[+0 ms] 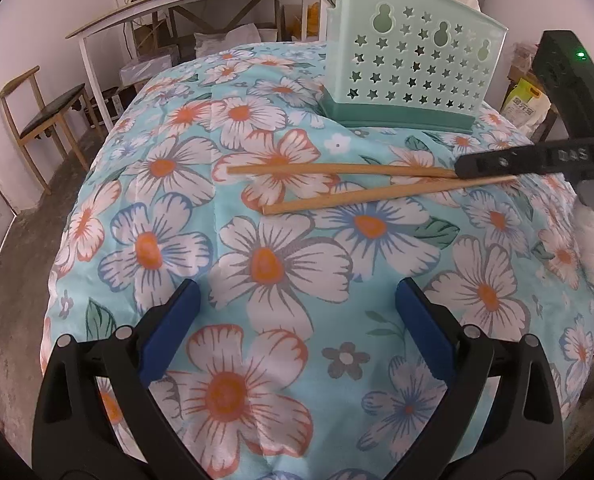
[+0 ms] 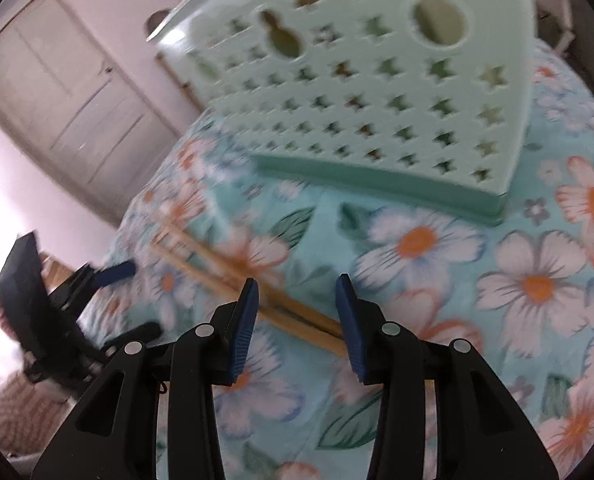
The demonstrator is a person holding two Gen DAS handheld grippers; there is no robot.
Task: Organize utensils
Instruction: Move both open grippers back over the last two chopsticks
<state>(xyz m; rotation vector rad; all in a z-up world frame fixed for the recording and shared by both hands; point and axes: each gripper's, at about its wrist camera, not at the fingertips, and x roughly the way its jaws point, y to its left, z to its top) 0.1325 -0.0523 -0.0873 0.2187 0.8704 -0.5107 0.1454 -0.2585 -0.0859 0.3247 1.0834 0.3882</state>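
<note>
Right tool (image 2: 297, 312) jaws apart, nothing gripped, low over the near ends of the chopsticks; left tool (image 1: 297, 320) also spread wide and empty, hovering over bare cloth well short of the sticks.

Worktop (image 1: 257, 420) is covered in a teal floral cloth. Mint-green utensil holder (image 1: 409, 60) stands upright at the far side, star-punched wall facing the cameras; it already carries chopsticks, a pale spoon and a metal utensil poking out the top. In the right wrist view the holder is blurred and close, just beyond the sticks.

Two loose wooden chopsticks (image 1: 349, 182) lie flat on the cloth between left tool and holder, fanned apart at the left ends and converging at the right, where the right tool's finger overlaps them.

Step in hand, by my read: pick-up of the last loose pair with the right tool. Next move calls for closing on both sticks together near their converging ends, then lifting, tipping them upright and dropping them into the holder. Thin sticks on soft cloth, one may slip out.
</note>
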